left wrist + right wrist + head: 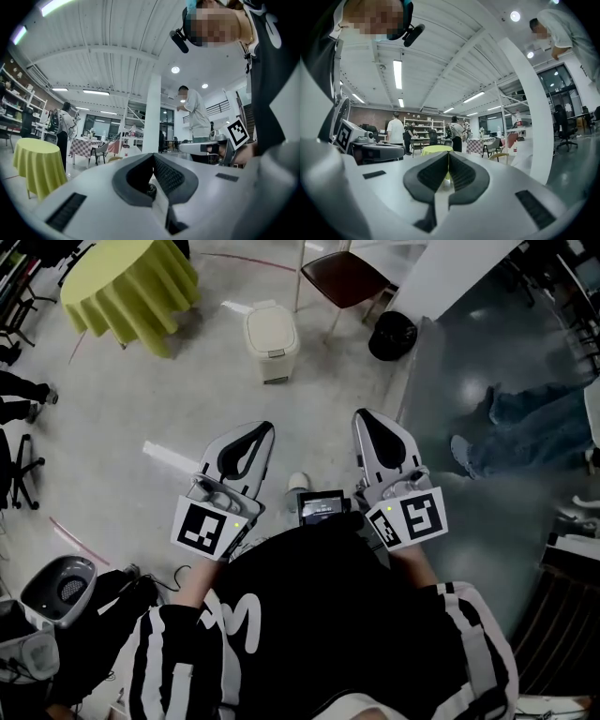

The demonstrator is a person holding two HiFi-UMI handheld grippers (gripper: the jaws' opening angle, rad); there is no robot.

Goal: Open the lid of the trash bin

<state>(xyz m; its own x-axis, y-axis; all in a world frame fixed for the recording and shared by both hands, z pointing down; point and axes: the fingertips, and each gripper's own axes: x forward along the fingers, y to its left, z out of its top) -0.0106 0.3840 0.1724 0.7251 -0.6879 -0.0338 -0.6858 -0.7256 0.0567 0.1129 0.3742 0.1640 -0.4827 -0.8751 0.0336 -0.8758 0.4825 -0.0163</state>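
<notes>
1. The cream trash bin (272, 341) stands on the pale floor (122, 437), well ahead of both grippers, with its lid down flat.
2. The left gripper (269, 427) points toward the bin. Its jaws are closed tip to tip with nothing between them, and the left gripper view (153, 157) shows the ribbed pads meeting.
3. The right gripper (359, 414) is held beside it. Its jaws are also closed and empty, which the right gripper view (448, 154) confirms.
4. A round table under a yellow-green cloth (131, 287) stands to the left of the bin, apart from it.
5. A chair with a dark red seat (345, 276) stands to the bin's far right. Nearer is a black round container (392, 336), close to the floor's right edge, where a darker glossy surface begins.
6. A white strip (173, 457) lies on the floor left of the left gripper, off the line to the bin.
7. A white shoe tip (297, 486) shows between the grippers. Just behind it is a small dark device with a screen (323, 507), and its print is too small to read.
8. Another person's legs in jeans (525, 427) are on the dark surface at the right.
9. A grey fan-like unit (61, 589) sits at the floor's near left corner.
10. Each gripper's cube carries black-and-white square markers (208, 528).
</notes>
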